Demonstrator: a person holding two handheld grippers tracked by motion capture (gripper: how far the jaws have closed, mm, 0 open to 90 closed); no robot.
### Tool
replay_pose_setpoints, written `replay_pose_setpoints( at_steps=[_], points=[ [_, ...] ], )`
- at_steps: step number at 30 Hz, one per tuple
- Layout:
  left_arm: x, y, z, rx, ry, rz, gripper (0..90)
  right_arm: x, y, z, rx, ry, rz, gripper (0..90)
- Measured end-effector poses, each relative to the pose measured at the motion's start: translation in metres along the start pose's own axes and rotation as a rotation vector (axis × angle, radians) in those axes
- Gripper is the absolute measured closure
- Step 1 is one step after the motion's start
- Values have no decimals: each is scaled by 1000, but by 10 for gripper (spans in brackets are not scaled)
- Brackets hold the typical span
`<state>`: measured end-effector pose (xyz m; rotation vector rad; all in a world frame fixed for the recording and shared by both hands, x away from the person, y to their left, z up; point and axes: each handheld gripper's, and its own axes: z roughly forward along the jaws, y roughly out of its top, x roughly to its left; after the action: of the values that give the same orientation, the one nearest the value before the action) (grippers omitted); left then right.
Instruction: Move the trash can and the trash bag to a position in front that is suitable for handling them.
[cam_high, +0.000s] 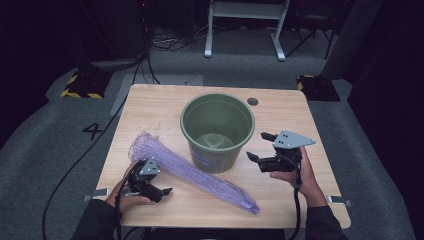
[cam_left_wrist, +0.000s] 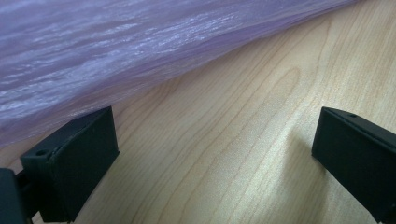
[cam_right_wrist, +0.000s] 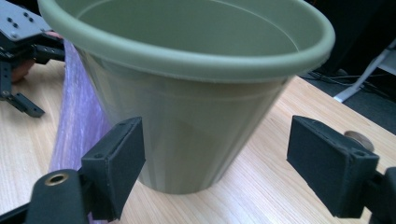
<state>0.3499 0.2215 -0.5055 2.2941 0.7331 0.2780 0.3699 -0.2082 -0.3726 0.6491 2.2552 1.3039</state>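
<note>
Flanking the green bucket (cam_high: 217, 131): purple bag (cam_high: 195, 172), floor cables (cam_high: 170, 42) beyond.

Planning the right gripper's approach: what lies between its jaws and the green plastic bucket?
Bare wooden table, in the right gripper view; right gripper open, green plastic bucket just ahead.

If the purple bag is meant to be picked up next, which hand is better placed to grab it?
Probably the left. The left hand-held gripper sits open right beside the purple bag, whose edge lies just past its jaws in the left gripper view. The right hand-held gripper is open, facing the green bin.
</note>
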Motion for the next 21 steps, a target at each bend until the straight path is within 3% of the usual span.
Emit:
replay_pose_setpoints(
  at_steps=[6,8,21],
  points=[
    [0,0,0,0,-1,0,0,0,8,4,-2,28,-7,205],
    [0,0,0,0,0,0,0,0,14,0,-30,39,-6,208],
    [0,0,0,0,0,0,0,9,35,-1,-40,45,-56,215]
  ],
)
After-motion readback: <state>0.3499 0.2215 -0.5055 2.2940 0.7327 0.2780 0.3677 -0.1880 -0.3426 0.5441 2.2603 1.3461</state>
